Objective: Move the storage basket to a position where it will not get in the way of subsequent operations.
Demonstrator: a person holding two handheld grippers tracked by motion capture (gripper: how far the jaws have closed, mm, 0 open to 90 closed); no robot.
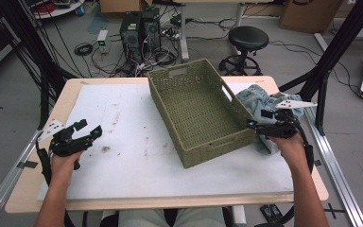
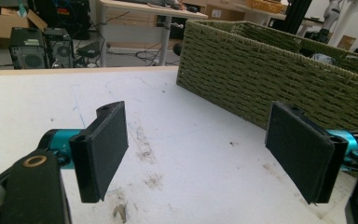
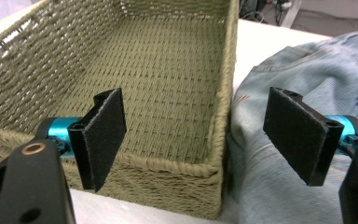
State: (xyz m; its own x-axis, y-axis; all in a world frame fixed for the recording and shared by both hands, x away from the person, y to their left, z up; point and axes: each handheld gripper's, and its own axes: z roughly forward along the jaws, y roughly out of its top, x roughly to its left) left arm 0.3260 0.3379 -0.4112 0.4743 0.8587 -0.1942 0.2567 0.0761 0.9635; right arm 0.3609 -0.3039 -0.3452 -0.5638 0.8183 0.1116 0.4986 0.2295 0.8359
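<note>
Much of the denim garment point(image 1: 264, 101) is hidden in the high view: the right gripper point(image 1: 254, 124) and the hand holding it cover its near part, and the basket point(image 1: 196, 111) wall hides its left edge. In the right gripper view the cloth runs off the right and bottom edges, so its full outline cannot be made out; a seam and a pocket-like fold show, but which end is which I cannot tell.

The garment lies bunched on the table point(image 1: 123, 142) just right of the basket, touching its long right wall. The right gripper's fingers point(image 3: 298, 133) stand wide apart with nothing between them; one hangs over the basket's near right corner, the other over the denim, pressing on neither. The bundle's longer stretch runs roughly along the basket's long side, away from the person.

Well left of the basket, the left gripper point(image 1: 89, 133) sits over bare table, fingers point(image 2: 105, 147) spread and holding nothing.
</note>
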